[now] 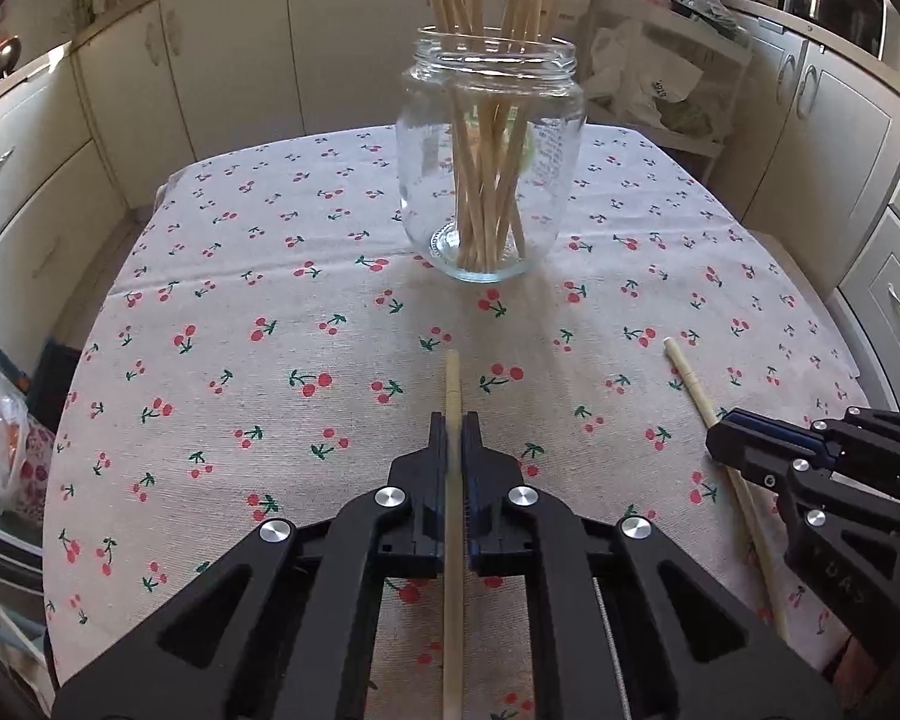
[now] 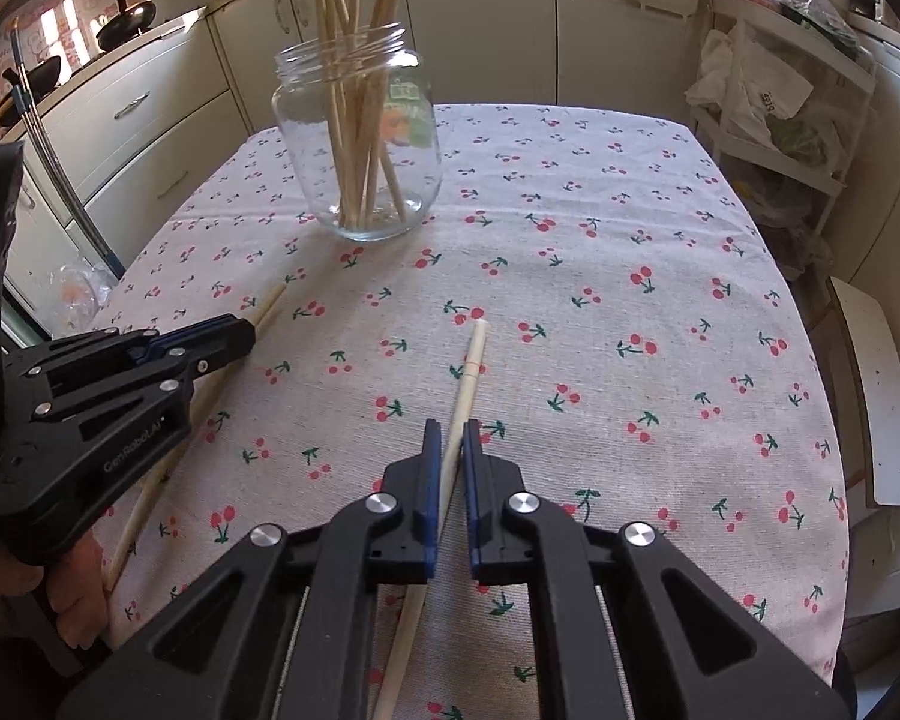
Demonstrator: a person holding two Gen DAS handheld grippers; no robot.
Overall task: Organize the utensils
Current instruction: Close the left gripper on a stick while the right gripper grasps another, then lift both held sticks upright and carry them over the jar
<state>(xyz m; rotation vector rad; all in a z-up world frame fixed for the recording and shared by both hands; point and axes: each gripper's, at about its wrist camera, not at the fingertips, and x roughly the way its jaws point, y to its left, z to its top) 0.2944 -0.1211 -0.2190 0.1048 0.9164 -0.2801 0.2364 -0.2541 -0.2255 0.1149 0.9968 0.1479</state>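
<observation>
Left gripper (image 1: pixel 453 420): jaws nearly closed on a chopstick (image 1: pixel 452 396), clamped at mid-length, tip projecting ahead toward the glass jar (image 1: pixel 491 180). Whether the stick is lifted off the cloth cannot be told. Judged step: pick-up of the last loose chopsticks for transfer into the jar. For a good insertion the stick should be tipped upright before the rim is reached, and lowered into a gap between the chopsticks already standing in the jar (image 1: pixel 486 192), so the jar is not knocked.

Right gripper (image 2: pixel 447 429): jaws narrowly open, straddling a second chopstick (image 2: pixel 471 360) lying on the cloth; a gap is seen on the right side, so no firm grip is judged yet. Closing should be done squarely, since the stick runs at a slant between the jaws and could roll out.

Bench: covered by a cherry-print tablecloth (image 2: pixel 630 228), jar toward the far side, well apart from both grippers. Room: cream kitchen cabinets (image 1: pixel 222 60) behind, a white shelf rack (image 2: pixel 798 138) stuffed with bags at right.
</observation>
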